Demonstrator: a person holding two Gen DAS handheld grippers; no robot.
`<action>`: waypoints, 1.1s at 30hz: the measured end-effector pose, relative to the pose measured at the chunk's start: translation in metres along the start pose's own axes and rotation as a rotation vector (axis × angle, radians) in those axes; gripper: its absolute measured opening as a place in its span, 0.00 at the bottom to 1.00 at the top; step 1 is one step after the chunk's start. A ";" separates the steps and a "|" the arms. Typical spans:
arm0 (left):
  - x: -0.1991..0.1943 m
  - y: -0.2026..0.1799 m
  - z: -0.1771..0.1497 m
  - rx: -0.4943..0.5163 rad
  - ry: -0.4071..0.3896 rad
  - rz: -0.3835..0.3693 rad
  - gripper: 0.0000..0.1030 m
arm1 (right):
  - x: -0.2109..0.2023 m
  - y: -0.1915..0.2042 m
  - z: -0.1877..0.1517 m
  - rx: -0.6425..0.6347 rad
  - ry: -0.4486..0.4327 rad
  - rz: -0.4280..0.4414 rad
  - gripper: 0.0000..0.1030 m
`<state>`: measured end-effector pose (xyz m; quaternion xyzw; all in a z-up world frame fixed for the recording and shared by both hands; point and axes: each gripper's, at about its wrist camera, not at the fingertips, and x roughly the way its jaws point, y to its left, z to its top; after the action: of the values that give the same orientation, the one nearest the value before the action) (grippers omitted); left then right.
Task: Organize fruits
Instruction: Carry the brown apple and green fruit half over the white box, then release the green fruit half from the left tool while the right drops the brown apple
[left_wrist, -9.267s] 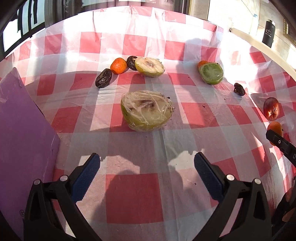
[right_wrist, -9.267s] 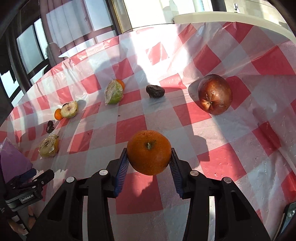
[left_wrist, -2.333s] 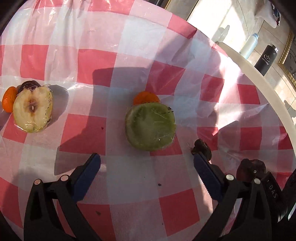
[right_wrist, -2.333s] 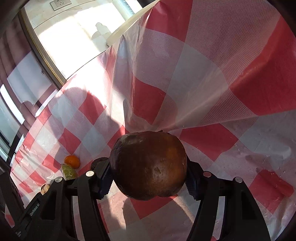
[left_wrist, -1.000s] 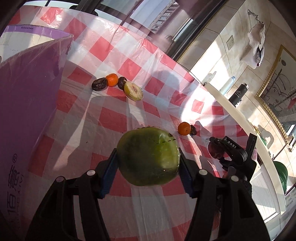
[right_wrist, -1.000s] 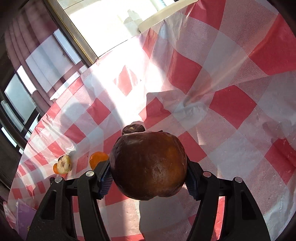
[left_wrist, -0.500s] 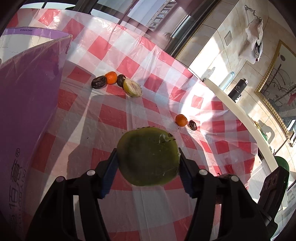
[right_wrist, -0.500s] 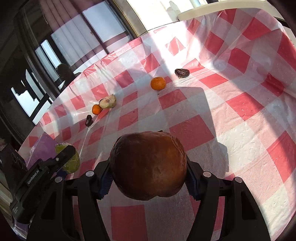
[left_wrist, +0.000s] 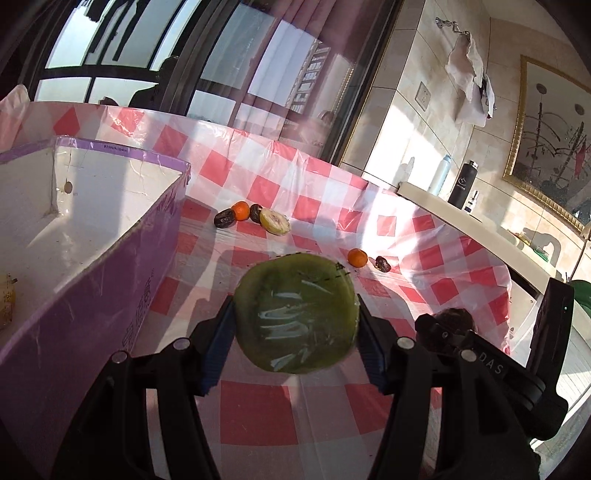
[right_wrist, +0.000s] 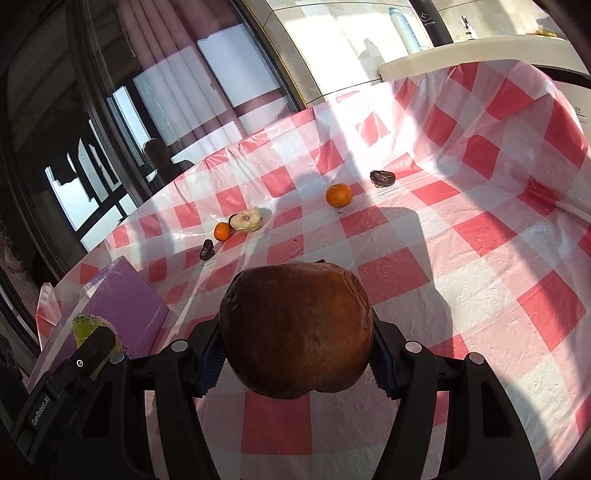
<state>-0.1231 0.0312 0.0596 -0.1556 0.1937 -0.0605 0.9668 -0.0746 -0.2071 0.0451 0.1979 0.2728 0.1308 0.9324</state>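
Observation:
My left gripper (left_wrist: 295, 332) is shut on a green fruit half wrapped in film (left_wrist: 297, 314), held above the checked cloth just right of the purple box (left_wrist: 110, 266). My right gripper (right_wrist: 295, 356) is shut on a dark brown-red apple (right_wrist: 295, 332), raised over the table. In the right wrist view the left gripper (right_wrist: 92, 343) with the green half (right_wrist: 83, 325) shows at the lower left, by the purple box (right_wrist: 125, 306). In the left wrist view the right gripper (left_wrist: 480, 354) appears at the lower right with the apple (left_wrist: 454, 317) peeking behind it.
Left on the cloth: a cut pale fruit half (left_wrist: 275, 221), a small orange (left_wrist: 242, 210) and two dates (left_wrist: 223, 218) at the back, another small orange (left_wrist: 357, 257) with a date (left_wrist: 383, 263) to the right. A yellowish fruit (left_wrist: 6, 304) lies inside the box. Bottles (left_wrist: 463, 182) stand on the ledge.
Both grippers have swung toward the purple box with their fruits still held. The box's white inside has come into the left wrist view, and the right gripper now shows close beside the left.

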 end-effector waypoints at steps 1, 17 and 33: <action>-0.010 -0.004 0.000 0.021 -0.026 0.003 0.59 | -0.003 0.000 0.000 0.004 -0.008 0.015 0.62; -0.141 0.029 0.023 0.041 -0.435 0.289 0.59 | -0.030 0.072 -0.011 -0.151 -0.128 0.290 0.62; -0.131 0.151 0.070 -0.063 -0.066 0.522 0.58 | 0.026 0.294 -0.055 -0.733 0.232 0.335 0.62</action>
<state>-0.2070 0.2163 0.1184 -0.1321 0.1972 0.2020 0.9502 -0.1237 0.0793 0.1202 -0.1213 0.2754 0.3906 0.8700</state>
